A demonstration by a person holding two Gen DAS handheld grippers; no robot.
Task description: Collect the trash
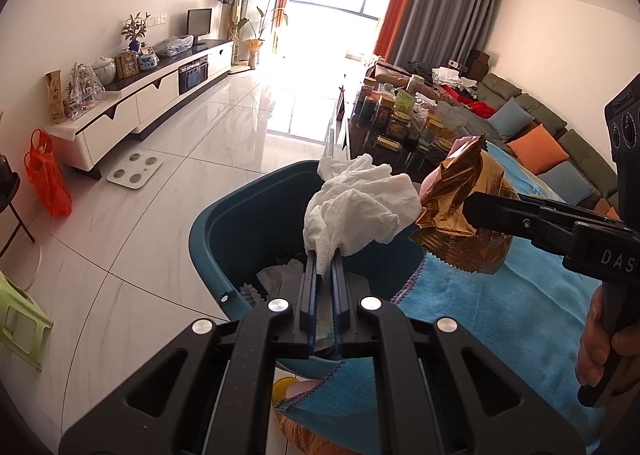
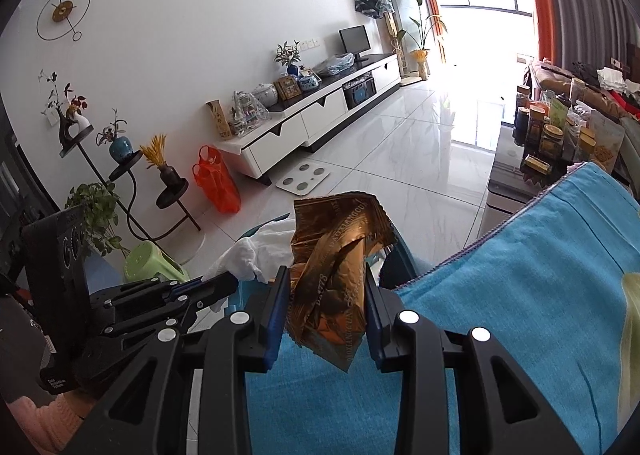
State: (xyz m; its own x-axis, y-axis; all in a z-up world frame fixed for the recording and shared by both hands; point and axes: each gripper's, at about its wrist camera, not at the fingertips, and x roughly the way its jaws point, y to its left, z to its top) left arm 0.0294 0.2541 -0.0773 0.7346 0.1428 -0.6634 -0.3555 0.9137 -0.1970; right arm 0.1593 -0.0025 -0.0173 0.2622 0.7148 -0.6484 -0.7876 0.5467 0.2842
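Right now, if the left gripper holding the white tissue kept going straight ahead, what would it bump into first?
Probably the teal bin. The left gripper holds the tissue over the bin's opening, pointing toward its far rim. Depth is unclear; it might pass above the rim toward the floor.

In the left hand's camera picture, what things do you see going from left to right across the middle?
Orange plastic bag → white floor scale → blue bin → white tissue held in the left gripper → gold wrapper held in the right gripper.

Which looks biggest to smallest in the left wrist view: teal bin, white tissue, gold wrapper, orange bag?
1. Teal plastic bin
2. Crumpled white tissue and crinkled gold foil wrapper: alike, unranked
3. Orange plastic bag, though farther away
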